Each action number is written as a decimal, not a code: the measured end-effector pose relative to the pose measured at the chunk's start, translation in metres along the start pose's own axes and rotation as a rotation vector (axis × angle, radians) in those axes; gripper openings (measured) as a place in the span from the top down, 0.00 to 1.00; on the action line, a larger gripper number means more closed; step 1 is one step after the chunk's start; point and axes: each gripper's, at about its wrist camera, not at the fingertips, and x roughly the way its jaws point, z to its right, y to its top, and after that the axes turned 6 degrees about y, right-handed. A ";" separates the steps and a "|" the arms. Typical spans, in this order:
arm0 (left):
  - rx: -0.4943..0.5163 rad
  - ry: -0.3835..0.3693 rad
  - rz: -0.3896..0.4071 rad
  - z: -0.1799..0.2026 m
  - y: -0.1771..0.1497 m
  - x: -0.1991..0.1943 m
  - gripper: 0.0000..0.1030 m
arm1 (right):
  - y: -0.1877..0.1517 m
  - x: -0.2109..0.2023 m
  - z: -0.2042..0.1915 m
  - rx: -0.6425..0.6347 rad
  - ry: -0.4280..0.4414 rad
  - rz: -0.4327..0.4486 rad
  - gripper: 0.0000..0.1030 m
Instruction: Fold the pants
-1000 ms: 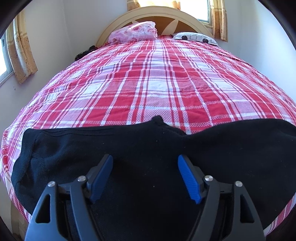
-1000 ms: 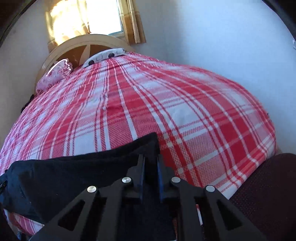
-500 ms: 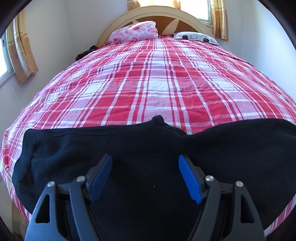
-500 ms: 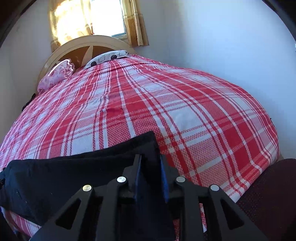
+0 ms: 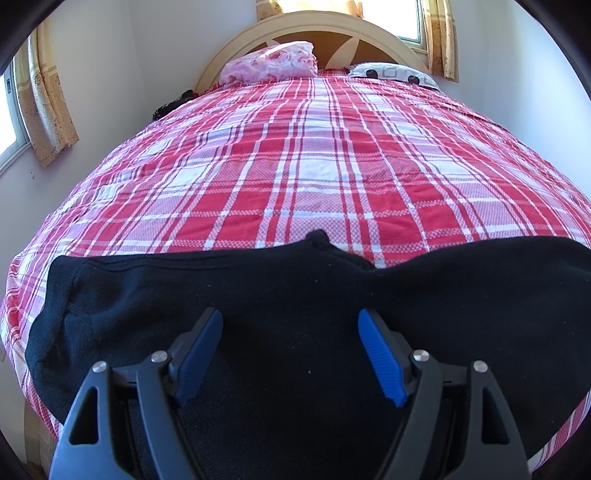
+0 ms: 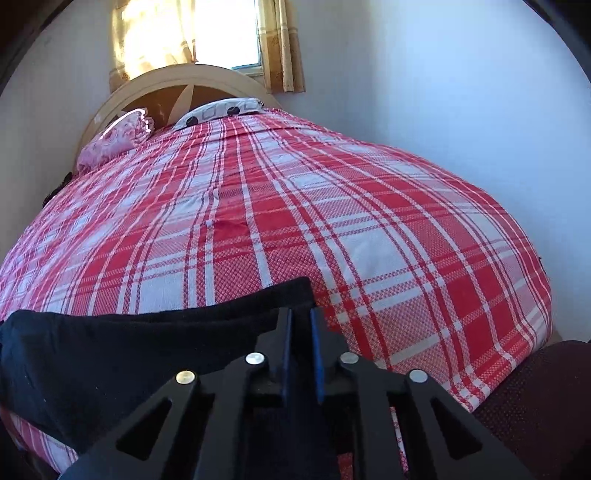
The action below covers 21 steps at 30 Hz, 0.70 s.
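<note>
Black pants [image 5: 288,295] lie across the near end of a bed with a red and white plaid cover [image 5: 314,166]. My left gripper [image 5: 290,321] is open, its blue pads spread wide just above the middle of the pants. In the right wrist view the pants [image 6: 129,350] stretch to the left, and my right gripper [image 6: 301,321] is shut on their right end, with black cloth between the blue pads.
A pink pillow [image 5: 273,61] and a white patterned pillow [image 5: 391,72] lie by the cream headboard [image 5: 314,26]. Walls stand close on both sides. A dark maroon surface [image 6: 535,406] sits at the bed's near right corner. Curtained windows [image 6: 207,37] are behind the headboard.
My right gripper has lifted and tilted up slightly with the pants end in it. The left gripper has stayed open over the pants with almost no movement.
</note>
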 end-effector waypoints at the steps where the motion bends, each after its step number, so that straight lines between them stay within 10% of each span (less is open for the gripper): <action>1: 0.000 0.001 0.000 0.000 0.000 0.000 0.23 | 0.001 -0.005 0.000 0.005 0.000 0.021 0.97; 18: -0.015 0.017 0.015 -0.006 -0.001 0.000 0.13 | 0.031 0.001 0.027 0.089 -0.094 0.079 0.96; 21: 0.000 0.034 0.035 -0.002 -0.003 -0.004 0.13 | 0.017 -0.036 0.025 0.206 0.041 0.106 0.93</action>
